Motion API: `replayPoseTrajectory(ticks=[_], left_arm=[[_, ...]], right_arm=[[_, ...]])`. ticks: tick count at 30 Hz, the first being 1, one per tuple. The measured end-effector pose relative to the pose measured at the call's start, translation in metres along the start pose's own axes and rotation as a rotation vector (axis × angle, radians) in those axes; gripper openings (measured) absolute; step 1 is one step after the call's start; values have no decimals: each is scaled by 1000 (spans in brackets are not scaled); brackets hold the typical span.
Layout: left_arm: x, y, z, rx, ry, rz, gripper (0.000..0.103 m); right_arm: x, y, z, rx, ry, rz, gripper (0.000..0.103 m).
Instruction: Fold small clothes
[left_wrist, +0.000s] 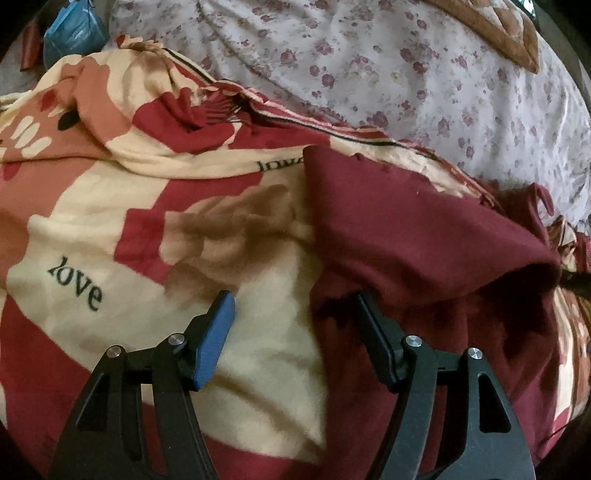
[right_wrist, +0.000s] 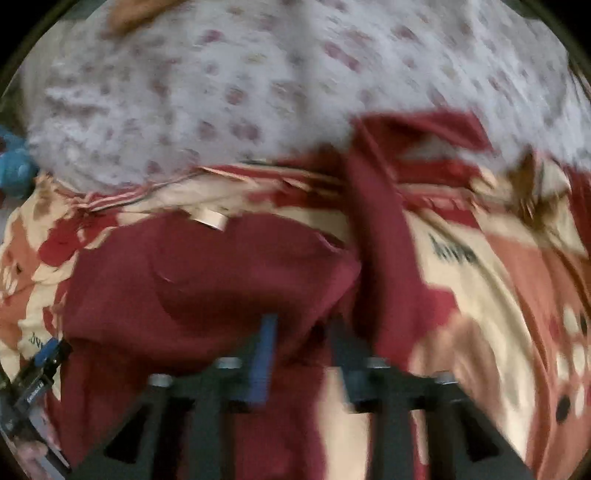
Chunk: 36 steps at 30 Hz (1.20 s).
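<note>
- Left gripper (left_wrist: 291, 314) is seen with its jaws standing wide apart and nothing pressed between them; the blue-padded finger is over the cream part of the patterned blanket (left_wrist: 92, 229), and the black finger is at the near left edge of the maroon garment (left_wrist: 424, 229), whether touching it cannot be told.
- Right gripper (right_wrist: 301, 328) is shown blurred, with its jaws at a middling gap over the near edge of the maroon garment (right_wrist: 192, 273); cloth appears to lie between the fingers, but whether the pads press on it cannot be told.
- In the left wrist view, the right-hand corner of the garment is seen drawn up into a peak towards a dark shape at the right edge of the picture, so that side is judged to be lifted or pulled, not resting flat.
- The garment is found on the blanket, near the grippers, with its body roughly spread; a small label is seen at its far edge, and a long strip, perhaps a sleeve or strap, is seen running away to the far right in the right wrist view.
- No finished fold is shown: no doubled layer with squared edges can be made out.
- The task is judged to be at an early stage: the edges are being taken up, while the folding over, the tucking in of the loose strip and the flattening are left to be done.
- Beyond the blanket, on the far side, a floral sheet (left_wrist: 369, 74) is seen, and no other small clothes can be picked out.
</note>
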<state>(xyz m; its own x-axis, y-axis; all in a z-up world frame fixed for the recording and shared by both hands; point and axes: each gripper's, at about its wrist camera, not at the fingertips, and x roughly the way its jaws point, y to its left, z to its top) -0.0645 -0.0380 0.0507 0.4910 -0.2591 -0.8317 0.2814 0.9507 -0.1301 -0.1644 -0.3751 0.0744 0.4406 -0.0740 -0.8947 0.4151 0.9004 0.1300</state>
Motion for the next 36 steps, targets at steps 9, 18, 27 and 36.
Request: replayPoseTrajectory(ticks=[9,18,27,36], left_arm=[[0,12,-4,-25,41,-8,68],[9,15,4,-25,30,-43,72],[9,26,18,-52,32,-145,43],[-3,81,20,-263,4,-177,36]], right_arm=[[-38,127,38,-266,-72,396,72],[82,301,64,-690,125,309,72],[105,312,56,-782,182,373,14],[108,341,69,-605,109,505,14]])
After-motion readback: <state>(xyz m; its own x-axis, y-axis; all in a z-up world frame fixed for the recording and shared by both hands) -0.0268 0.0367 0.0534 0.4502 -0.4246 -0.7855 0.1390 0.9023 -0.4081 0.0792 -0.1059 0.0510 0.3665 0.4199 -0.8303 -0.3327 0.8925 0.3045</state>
